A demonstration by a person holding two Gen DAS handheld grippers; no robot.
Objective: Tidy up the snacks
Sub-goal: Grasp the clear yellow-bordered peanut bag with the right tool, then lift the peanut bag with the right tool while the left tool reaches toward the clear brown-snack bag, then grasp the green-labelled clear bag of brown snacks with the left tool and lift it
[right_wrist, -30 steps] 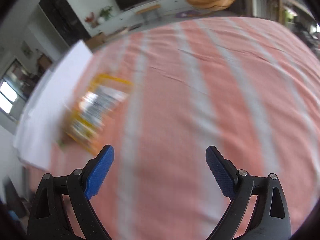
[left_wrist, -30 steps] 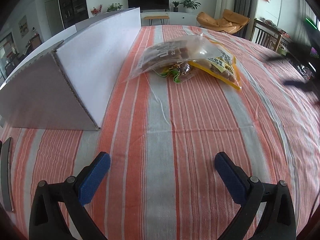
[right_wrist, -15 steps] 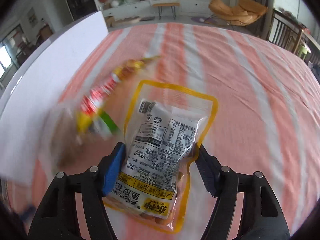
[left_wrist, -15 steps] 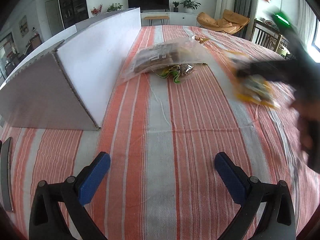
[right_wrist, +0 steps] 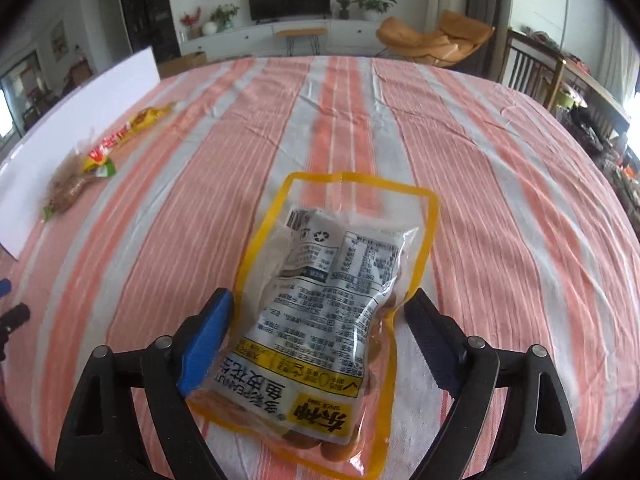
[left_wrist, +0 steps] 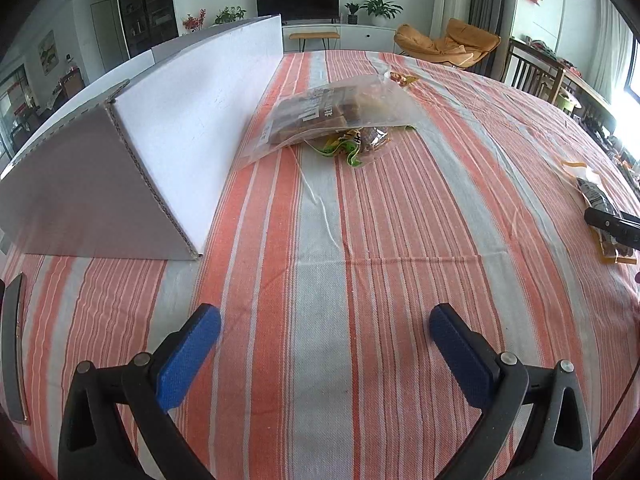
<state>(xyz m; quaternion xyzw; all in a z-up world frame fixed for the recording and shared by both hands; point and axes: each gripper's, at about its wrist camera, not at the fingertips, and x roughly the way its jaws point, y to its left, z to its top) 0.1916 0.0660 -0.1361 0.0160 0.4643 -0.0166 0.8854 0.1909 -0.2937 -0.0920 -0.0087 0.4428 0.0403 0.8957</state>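
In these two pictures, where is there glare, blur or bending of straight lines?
Left wrist view: sharp; window glare at the right edge; fisheye bends the white cardboard box and the cloth's stripes. Right wrist view: softer, slightly blurred; glare on the peanut bag; rounded tablecloth horizon.

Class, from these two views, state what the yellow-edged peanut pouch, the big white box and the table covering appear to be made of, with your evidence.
Peanut pouch: glossy clear plastic film; the cloth's stripes show through its top.
White box: corrugated cardboard, matte; fluting shows along its cut edge.
Table covering: apparently woven fabric, matte, creased, with loose threads.
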